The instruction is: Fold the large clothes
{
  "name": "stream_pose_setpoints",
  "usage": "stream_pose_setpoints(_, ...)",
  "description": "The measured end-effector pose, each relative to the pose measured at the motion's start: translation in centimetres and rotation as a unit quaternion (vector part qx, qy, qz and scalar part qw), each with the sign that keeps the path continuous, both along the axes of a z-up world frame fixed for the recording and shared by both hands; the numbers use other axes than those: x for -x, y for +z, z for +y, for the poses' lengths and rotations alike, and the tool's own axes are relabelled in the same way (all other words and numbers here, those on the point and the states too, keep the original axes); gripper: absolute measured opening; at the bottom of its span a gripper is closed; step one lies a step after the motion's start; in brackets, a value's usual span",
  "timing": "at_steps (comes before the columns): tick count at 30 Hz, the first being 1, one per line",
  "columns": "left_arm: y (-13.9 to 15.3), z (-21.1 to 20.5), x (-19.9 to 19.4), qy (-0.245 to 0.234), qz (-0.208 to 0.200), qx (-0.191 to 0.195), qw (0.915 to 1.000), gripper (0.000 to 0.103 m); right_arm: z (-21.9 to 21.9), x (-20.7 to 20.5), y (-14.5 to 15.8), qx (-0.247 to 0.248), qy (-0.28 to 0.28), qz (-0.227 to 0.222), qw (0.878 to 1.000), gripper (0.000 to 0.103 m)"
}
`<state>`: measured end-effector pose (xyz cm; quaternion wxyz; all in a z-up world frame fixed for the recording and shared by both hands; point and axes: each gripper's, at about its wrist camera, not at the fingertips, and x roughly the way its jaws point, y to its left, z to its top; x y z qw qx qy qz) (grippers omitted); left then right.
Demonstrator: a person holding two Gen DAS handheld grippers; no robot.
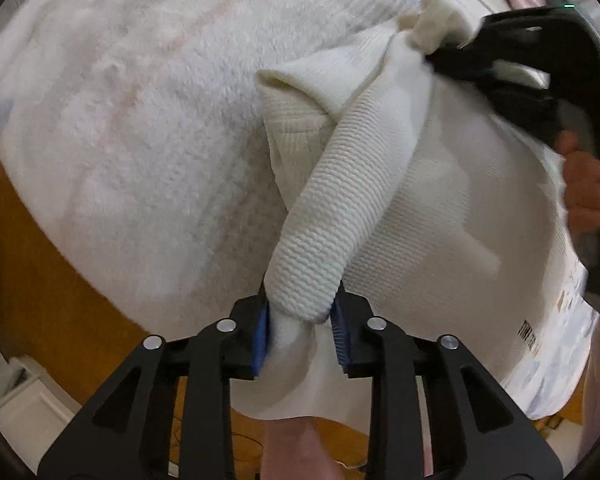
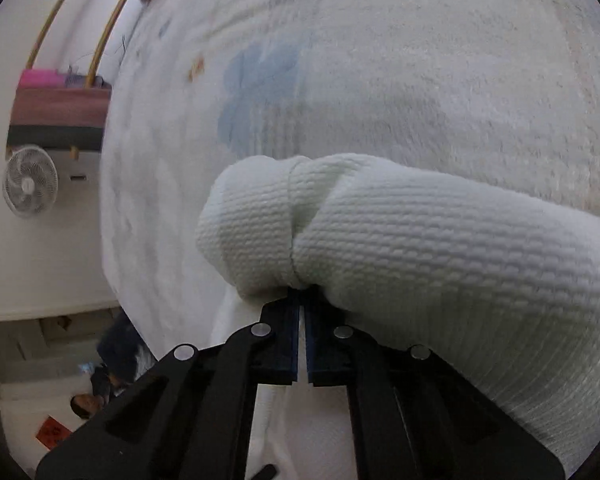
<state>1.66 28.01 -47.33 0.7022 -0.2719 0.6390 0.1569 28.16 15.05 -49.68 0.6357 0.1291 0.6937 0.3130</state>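
Cream waffle-knit garment [image 1: 328, 216] bunched above fluffy white blanket [image 1: 120, 120]; left gripper [image 1: 300, 326] clamped on one rolled fabric end, right gripper [image 2: 302, 320] pinched shut on another fold

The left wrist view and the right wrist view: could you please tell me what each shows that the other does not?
Only the left wrist view shows the right hand-held gripper from outside, a hand holding it, and orange floor. Only the right wrist view shows a fan and a shelf. Both show the white knit garment pinched over the fluffy blanket.
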Motion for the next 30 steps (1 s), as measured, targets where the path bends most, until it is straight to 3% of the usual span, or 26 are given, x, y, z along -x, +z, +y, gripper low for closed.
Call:
stream_pose_setpoints(4, -0.1, 0.6, 0.6, 0.009, -0.003, 0.01, 0.9999, 0.034, -0.2, -1.3, 4.2, -0.042, -0.028, -0.079, 0.996, 0.003)
stream_pose_setpoints(5, 0.0, 0.6, 0.7, 0.008, -0.001, 0.007, 0.9999, 0.035, 0.1, -2.6, 4.2, -0.039, -0.036, -0.081, 0.995, 0.003)
stream_pose_setpoints(8, 0.2, 0.5, 0.9, -0.003, 0.003, -0.004, 1.0, 0.042, 0.5, -5.2, 3.5, -0.027, -0.036, -0.028, 0.999, 0.004)
stream_pose_setpoints(10, 1.1, 0.7, 1.0, -0.007, 0.005, -0.012, 0.9999, 0.047, -1.3, -4.0, 6.0, -0.048, -0.022, -0.055, 0.997, 0.005)
stream_pose_setpoints(12, 2.5, 0.6, 1.0, -0.008, -0.002, -0.015, 0.9999, 0.049, -2.5, -2.4, 7.3, -0.012, 0.0, -0.07, 0.997, 0.007)
stream_pose_setpoints(15, 4.4, 0.4, 1.0, -0.023, -0.003, -0.047, 0.9987, 0.049, -3.6, -1.8, 5.4, -0.018, -0.005, -0.017, 1.0, 0.009)
stream_pose_setpoints(17, 4.6, 0.6, 0.8, -0.019, -0.008, -0.05, 0.9985, 0.049, -2.6, -2.1, 3.3, -0.003, -0.007, -0.016, 1.0, 0.008)
stream_pose_setpoints(19, 2.9, 1.2, 0.3, -0.007, -0.002, -0.039, 0.9992, 0.046, -0.8, -2.5, 1.7, -0.012, -0.015, 0.005, 1.0, 0.007)
stream_pose_setpoints(21, 1.0, 1.2, -0.3, 0.009, 0.006, -0.033, 0.9994, 0.045, 1.0, -2.9, 2.3, 0.008, 0.001, -0.012, 1.0, 0.006)
stream_pose_setpoints(23, 0.1, 1.6, -0.8, 0.02, 0.011, -0.022, 0.9995, 0.046, 1.5, -2.7, 4.4, -0.027, 0.022, -0.031, 0.999, 0.003)
stream_pose_setpoints(26, 1.7, 0.8, -1.7, -0.016, 0.004, -0.06, 0.998, 0.049, -0.1, -2.9, 7.8, -0.148, 0.008, -0.027, 0.989, 0.003)
stream_pose_setpoints(30, 4.4, 1.0, -3.1, -0.023, -0.007, -0.094, 0.9953, 0.05, -4.1, -2.5, 10.8, -0.115, -0.029, -0.069, 0.991, 0.003)
